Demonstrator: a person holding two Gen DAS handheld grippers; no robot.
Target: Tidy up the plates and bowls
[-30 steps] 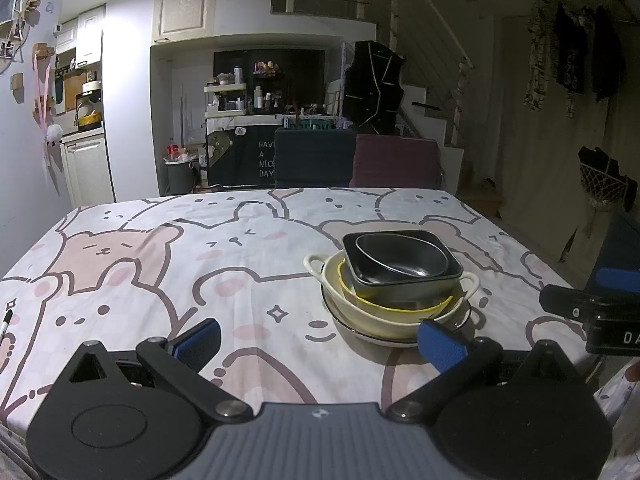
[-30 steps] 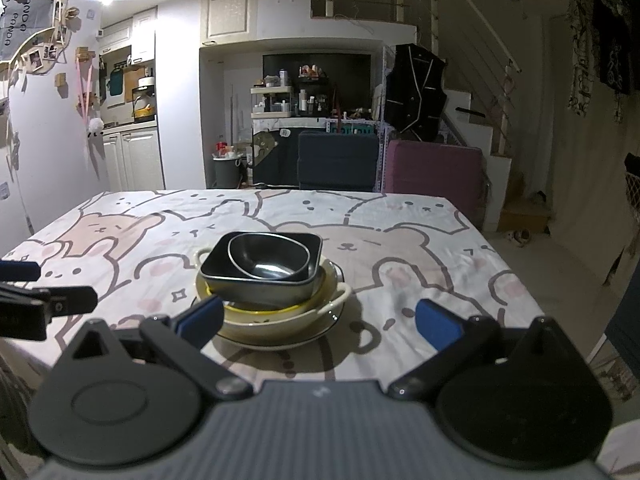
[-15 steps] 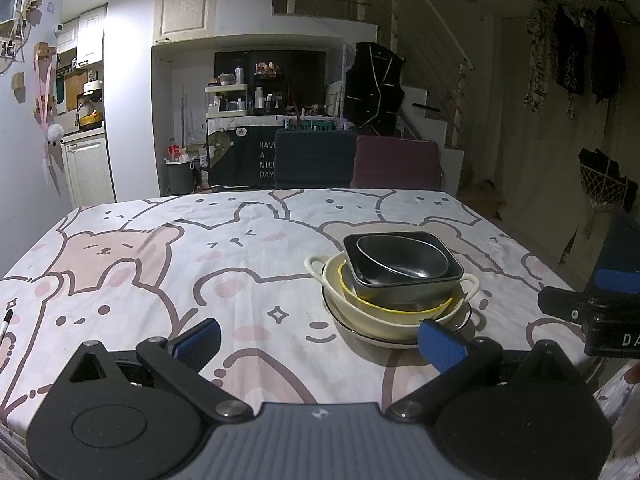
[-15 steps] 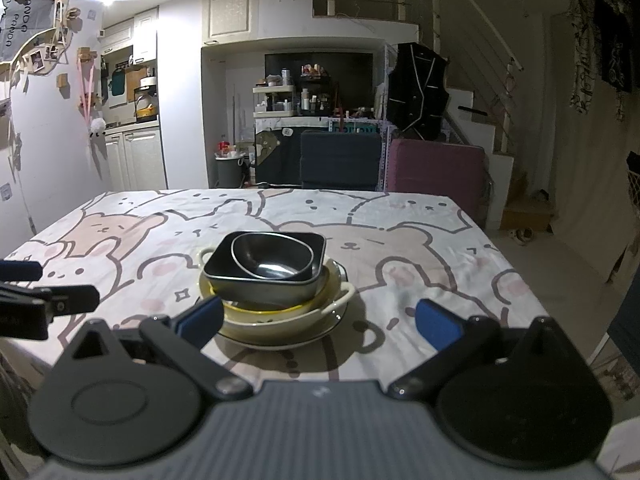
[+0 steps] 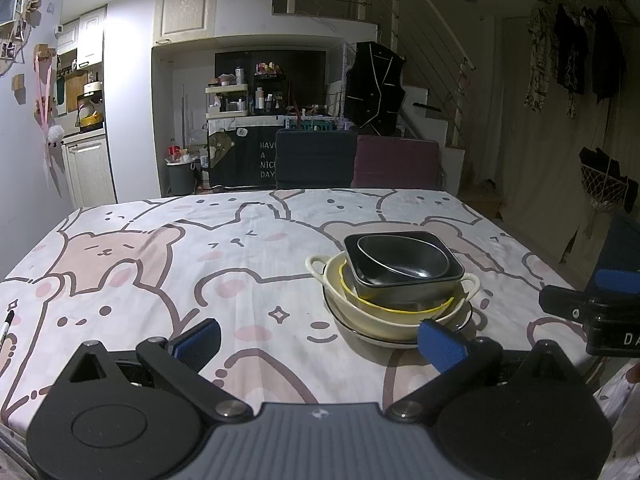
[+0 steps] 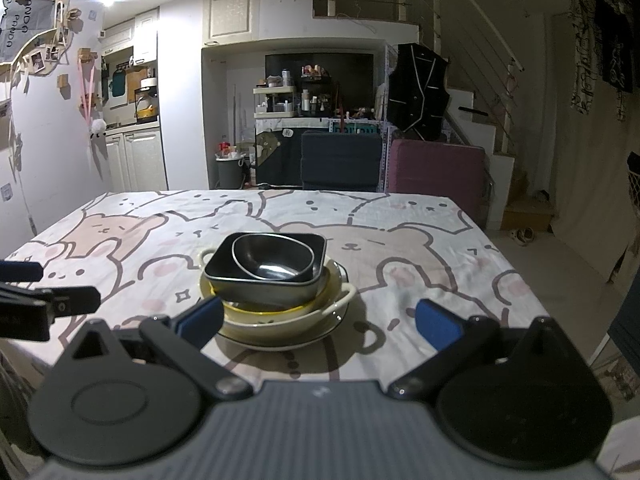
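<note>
Desk [image 5: 120, 248] carries one stack: plate [image 5: 360, 330], cream handled bowl [image 5: 384, 316], yellow-rimmed bowl [image 5: 400, 307], square dark bowl [image 5: 404, 280], oval metal bowl [image 5: 404, 260] on top. Your left claw [image 5: 318, 342] and right claw [image 6: 318, 322] gape wide, holding nothing.

Nested bowls [image 5: 404, 276] atop plate [image 5: 360, 332]

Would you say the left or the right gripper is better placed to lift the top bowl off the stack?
Probably right: the right gripper, open, faces the metal bowl almost centrally, while the left gripper sees it off to one side.
</note>
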